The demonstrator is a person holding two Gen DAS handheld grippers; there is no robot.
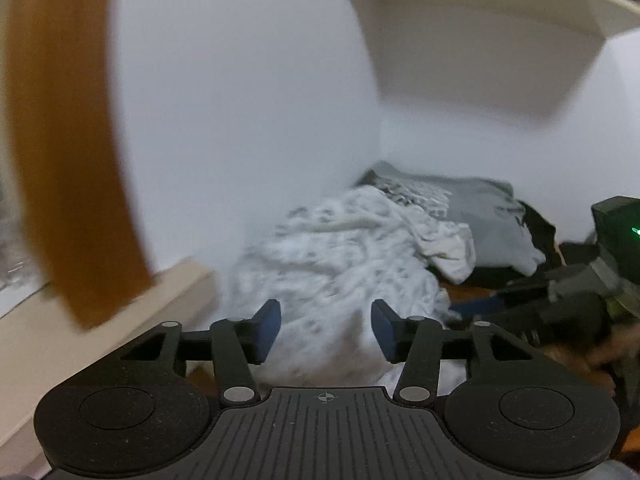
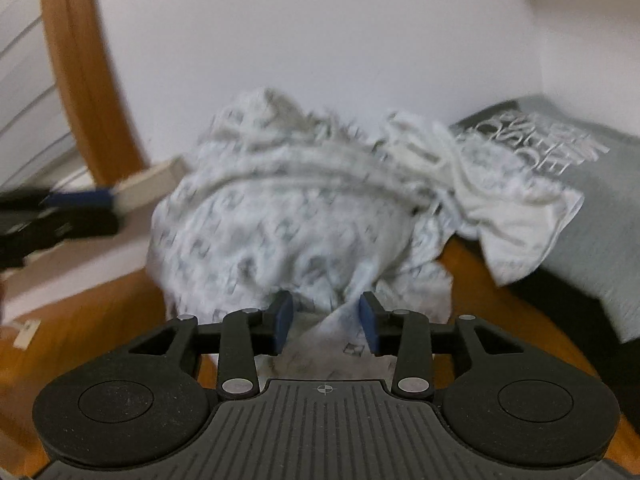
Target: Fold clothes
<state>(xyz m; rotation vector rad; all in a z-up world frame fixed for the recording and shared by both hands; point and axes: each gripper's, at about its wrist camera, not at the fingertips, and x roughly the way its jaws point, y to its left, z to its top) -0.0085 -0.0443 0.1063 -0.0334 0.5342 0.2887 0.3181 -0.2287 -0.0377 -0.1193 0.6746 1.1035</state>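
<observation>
A crumpled white garment with a small grey print lies heaped on a wooden table against the white wall. My left gripper is open, its blue pads apart just in front of the heap. Close over the garment's near edge, my right gripper is open too, with a fold of the cloth lying between its pads but not pinched. The right gripper also shows at the right of the left wrist view, and the left gripper at the left of the right wrist view.
A folded grey T-shirt with white lettering lies behind and to the right, on dark clothing. A wooden post and a beige ledge stand on the left. A shelf juts out overhead.
</observation>
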